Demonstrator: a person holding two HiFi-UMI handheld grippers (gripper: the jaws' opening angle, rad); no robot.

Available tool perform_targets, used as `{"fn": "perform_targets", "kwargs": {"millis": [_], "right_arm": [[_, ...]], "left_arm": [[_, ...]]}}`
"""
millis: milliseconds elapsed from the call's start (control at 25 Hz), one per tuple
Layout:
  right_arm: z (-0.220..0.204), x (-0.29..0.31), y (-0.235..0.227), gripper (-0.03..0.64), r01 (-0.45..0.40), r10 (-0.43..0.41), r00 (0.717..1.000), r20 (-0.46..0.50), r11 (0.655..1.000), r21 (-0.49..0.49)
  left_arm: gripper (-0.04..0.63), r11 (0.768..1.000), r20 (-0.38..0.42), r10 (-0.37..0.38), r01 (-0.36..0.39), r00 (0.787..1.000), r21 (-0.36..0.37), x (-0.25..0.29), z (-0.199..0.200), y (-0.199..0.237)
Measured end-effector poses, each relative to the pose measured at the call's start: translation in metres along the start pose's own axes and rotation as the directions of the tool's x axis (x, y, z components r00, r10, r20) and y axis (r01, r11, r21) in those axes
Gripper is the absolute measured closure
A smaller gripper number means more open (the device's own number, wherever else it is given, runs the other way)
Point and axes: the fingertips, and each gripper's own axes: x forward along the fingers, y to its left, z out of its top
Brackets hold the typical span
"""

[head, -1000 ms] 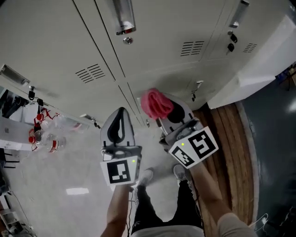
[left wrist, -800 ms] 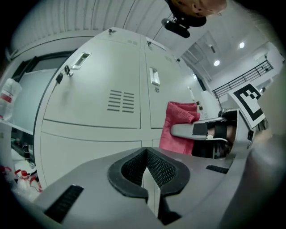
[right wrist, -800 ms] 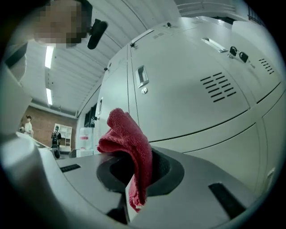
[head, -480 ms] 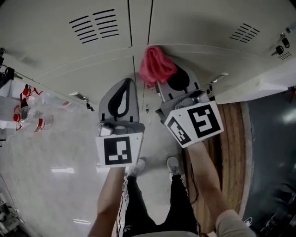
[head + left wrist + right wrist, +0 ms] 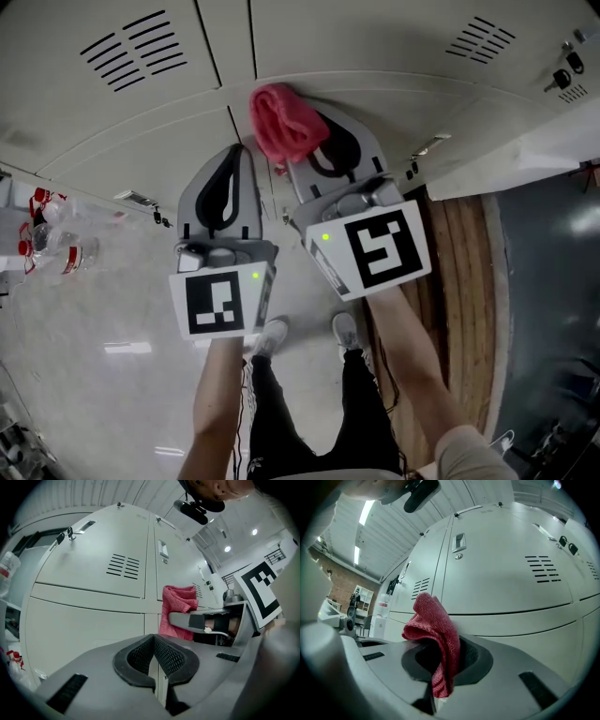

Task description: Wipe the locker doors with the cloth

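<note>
Pink-red cloth [image 5: 286, 122] bunches at the tip of the right gripper [image 5: 309, 150], close up to the pale grey locker doors [image 5: 375, 47] near a seam between doors; whether it presses on the metal I cannot tell. The right gripper view shows more: the jaws are clamped on the cloth [image 5: 436, 639], one fold standing up and a strip hanging down between them. The left gripper [image 5: 230, 183] sits just beside, and its own view shows the jaws brought together on nothing, with the cloth [image 5: 177, 609] off to one side against the lockers. Only the head view takes in the floor: plastic bottles [image 5: 52, 253] at the left, a wooden strip [image 5: 459, 262] at the right, and the person's shoes [image 5: 272, 337] below. Louvred vents [image 5: 131, 52] mark the doors above.
</note>
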Motion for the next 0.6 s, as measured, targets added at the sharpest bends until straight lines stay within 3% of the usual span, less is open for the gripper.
{"fn": "perform_targets", "kwargs": {"millis": [360,600], "right_arm": [[-0.020,-0.047,-0.088,0.577,0.152,-0.155,0.987,-0.040,0.986,-0.061],[-0.026,-0.090,-0.169,0.578,0.300,-0.305,0.951,-0.050,0.949,-0.091]], "left_arm": [[0.578,0.999,0.001,-0.042,0.042,0.999,-0.005,0.017,-0.016,-0.044],[0.578,0.996,-0.017,-0.086,0.086,0.996,-0.007,0.034,-0.029,-0.082]]}}
